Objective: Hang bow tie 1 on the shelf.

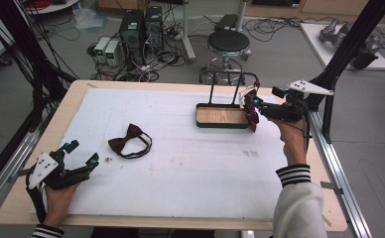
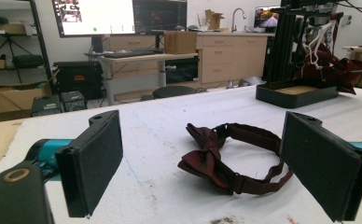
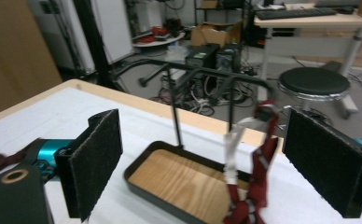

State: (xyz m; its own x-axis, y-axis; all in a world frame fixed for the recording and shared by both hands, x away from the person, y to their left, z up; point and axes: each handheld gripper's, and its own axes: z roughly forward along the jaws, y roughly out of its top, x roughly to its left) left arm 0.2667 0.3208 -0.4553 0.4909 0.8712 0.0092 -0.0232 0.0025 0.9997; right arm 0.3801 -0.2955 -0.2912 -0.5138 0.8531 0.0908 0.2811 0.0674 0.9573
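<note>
Both grippers (image 1: 83,153) (image 1: 254,104) gape wide, holding nothing.

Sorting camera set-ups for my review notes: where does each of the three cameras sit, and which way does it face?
High view: above the person's side, looking forward and down on the white-covered table; both forearms, left gripper and right gripper show.
Left gripper view: low over the table, along its open jaws toward the dark red bow tie.
Right gripper view: along its open jaws toward the black wood-floored stand.
All three views share that stand.
</note>
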